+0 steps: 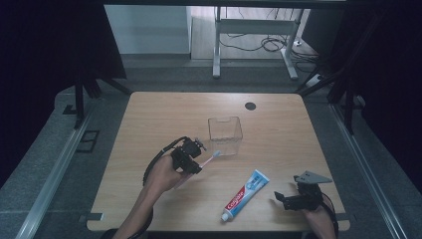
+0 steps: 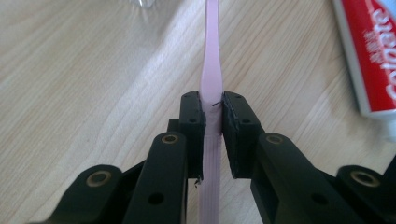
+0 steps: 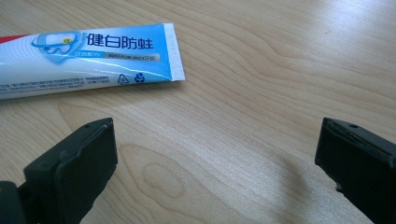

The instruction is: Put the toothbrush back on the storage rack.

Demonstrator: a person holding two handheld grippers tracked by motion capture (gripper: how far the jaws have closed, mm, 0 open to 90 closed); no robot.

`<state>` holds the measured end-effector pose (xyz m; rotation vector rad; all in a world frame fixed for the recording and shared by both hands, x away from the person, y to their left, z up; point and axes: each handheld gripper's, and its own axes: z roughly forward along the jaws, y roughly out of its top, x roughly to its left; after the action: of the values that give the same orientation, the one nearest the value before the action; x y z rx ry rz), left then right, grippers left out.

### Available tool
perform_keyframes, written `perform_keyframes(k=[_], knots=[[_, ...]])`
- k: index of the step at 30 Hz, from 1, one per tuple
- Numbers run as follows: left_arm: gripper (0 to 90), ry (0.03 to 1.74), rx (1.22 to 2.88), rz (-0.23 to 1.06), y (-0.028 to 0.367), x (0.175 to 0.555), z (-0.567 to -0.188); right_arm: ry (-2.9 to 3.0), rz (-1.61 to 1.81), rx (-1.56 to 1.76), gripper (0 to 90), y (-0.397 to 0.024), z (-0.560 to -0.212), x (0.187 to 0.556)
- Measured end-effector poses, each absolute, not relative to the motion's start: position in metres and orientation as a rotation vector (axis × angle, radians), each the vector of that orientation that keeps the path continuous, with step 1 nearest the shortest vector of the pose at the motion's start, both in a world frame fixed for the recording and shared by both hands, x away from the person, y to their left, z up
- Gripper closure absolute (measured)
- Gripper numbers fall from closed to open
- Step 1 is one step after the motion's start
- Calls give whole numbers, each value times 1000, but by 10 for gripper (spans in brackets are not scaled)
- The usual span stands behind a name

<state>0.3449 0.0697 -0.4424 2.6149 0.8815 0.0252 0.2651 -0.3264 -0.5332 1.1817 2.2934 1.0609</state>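
Note:
My left gripper (image 1: 191,160) is shut on a pink toothbrush (image 1: 209,158), whose blue-and-white bristle head points toward the clear plastic box (image 1: 225,133). In the left gripper view the pink handle (image 2: 211,70) runs up between the two closed pads of the gripper (image 2: 213,116). A red, white and blue toothpaste tube (image 1: 246,194) lies on the table between my hands, cap toward the front edge. My right gripper (image 1: 282,198) is open just right of the tube, low over the table. The right gripper view has the tube's flat blue end (image 3: 93,51) ahead of the spread jaws, midpoint (image 3: 217,149), with nothing between them.
The wooden table (image 1: 164,114) has a dark round hole (image 1: 250,105) near its far edge. The clear box stands upright at the centre. Beyond the table are grey floor, a metal desk frame (image 1: 254,40) and cables. Dark curtains hang on both sides.

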Motion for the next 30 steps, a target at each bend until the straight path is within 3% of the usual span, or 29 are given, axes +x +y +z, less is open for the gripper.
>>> perform_keyframes(k=[30], knots=[[788,889,2417,146,63,365,-392,2289,1066,1179,0,-327,-533,265]])
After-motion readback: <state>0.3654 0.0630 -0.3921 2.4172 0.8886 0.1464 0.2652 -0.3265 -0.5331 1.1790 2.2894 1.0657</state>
